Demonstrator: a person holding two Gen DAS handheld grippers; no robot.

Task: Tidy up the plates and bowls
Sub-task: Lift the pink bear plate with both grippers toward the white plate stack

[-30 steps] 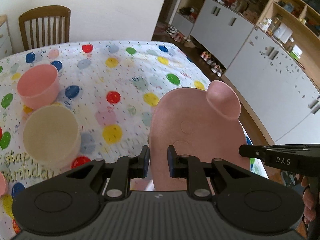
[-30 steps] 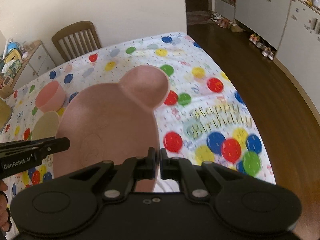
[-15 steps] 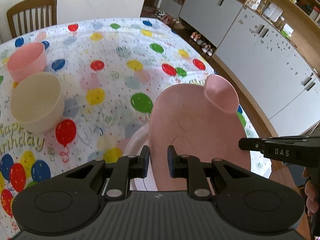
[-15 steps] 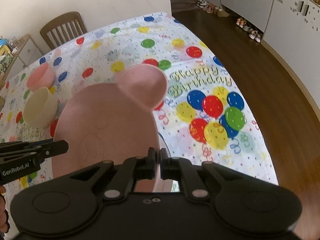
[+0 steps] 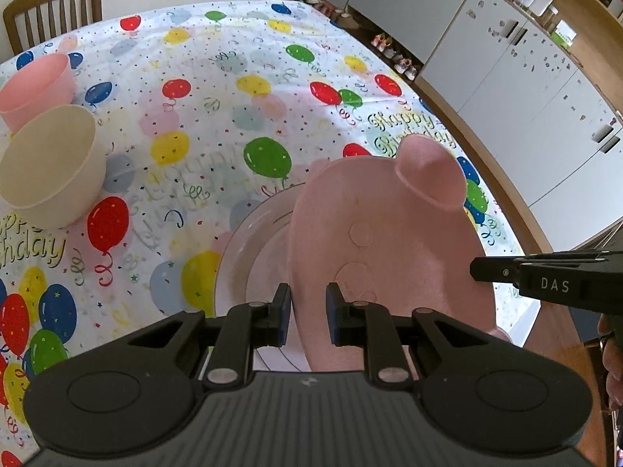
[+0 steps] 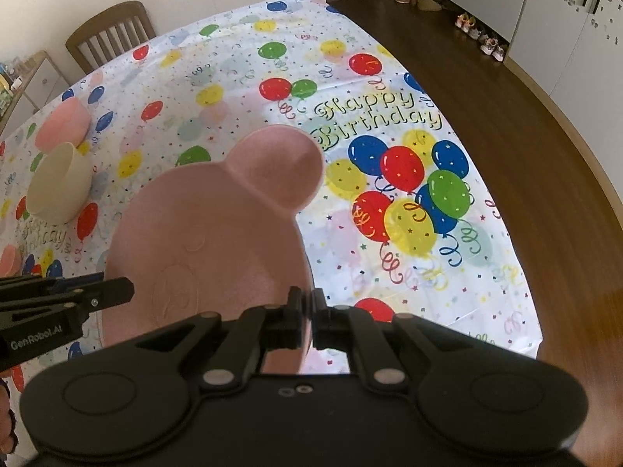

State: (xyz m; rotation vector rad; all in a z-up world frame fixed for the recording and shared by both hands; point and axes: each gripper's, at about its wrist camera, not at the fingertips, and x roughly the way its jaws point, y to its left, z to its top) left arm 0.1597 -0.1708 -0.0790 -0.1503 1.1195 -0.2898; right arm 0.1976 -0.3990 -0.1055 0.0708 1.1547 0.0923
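Observation:
A pink bear-shaped plate (image 5: 389,249) with round ears is held up off the table by both grippers. My left gripper (image 5: 307,319) is shut on its near left rim. My right gripper (image 6: 307,321) is shut on its near right rim; the plate (image 6: 218,233) fills the middle of that view. Under the plate a white round plate (image 5: 249,257) lies on the balloon tablecloth. A cream bowl (image 5: 50,163) and a pink bowl (image 5: 35,85) stand at the left, also in the right wrist view as the cream bowl (image 6: 58,186) and the pink bowl (image 6: 64,122).
The table's right edge (image 6: 502,210) drops to a dark wood floor. White cabinets (image 5: 525,74) line the far right. A wooden chair (image 5: 50,4) stands at the table's far end. Another pink dish (image 6: 9,260) shows at the left edge.
Both grippers have carried the pink bear plate toward the table's near right end. A white plate has come into view beneath it. The bowls now lie further to the left.

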